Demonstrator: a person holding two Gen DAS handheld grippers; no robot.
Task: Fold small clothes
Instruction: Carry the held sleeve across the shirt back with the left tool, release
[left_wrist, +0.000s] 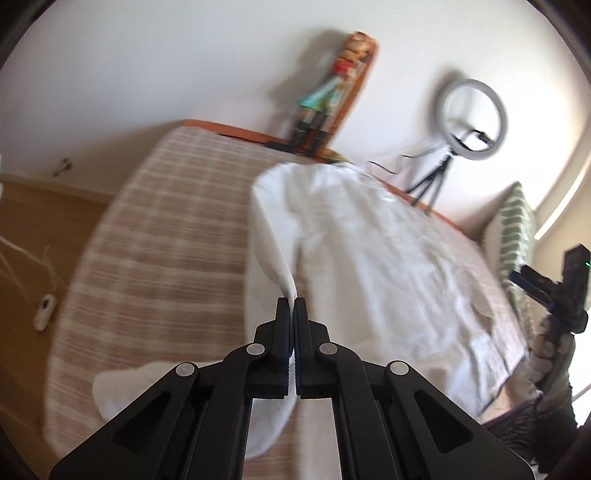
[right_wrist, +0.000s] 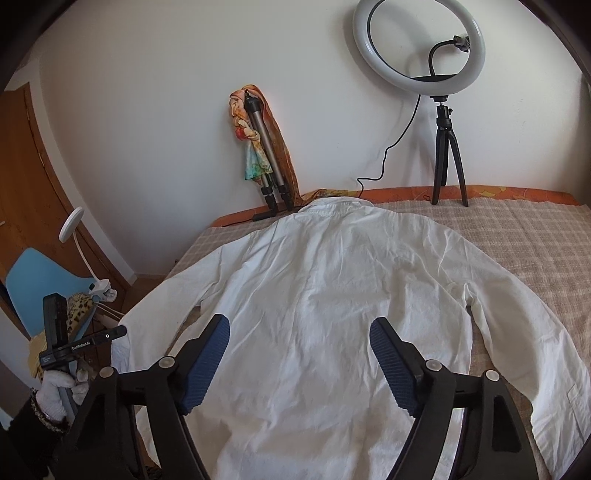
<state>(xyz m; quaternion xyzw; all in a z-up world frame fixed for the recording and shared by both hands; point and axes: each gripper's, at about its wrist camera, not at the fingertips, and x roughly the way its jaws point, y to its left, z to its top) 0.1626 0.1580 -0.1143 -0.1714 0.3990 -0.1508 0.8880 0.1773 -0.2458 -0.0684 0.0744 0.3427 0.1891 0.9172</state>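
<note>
A white long-sleeved shirt (right_wrist: 332, 295) lies back side up on a beige checked bed cover (right_wrist: 535, 236), collar toward the wall, both sleeves spread out. My right gripper (right_wrist: 300, 360) is open and empty, hovering over the shirt's lower back. My left gripper (left_wrist: 291, 306) is shut on a fold of the shirt's left sleeve (left_wrist: 273, 236) and lifts it off the cover. The left gripper also shows in the right wrist view (right_wrist: 118, 330) at the bed's left edge, held by a white-gloved hand (right_wrist: 59, 391).
A ring light on a black tripod (right_wrist: 448, 147) stands on the bed by the wall. A folded tripod with a colourful scarf (right_wrist: 258, 147) leans on the wall. A blue chair (right_wrist: 40, 280) and a white clip lamp (right_wrist: 74, 229) stand left of the bed. A green patterned pillow (left_wrist: 513, 229) lies at the right.
</note>
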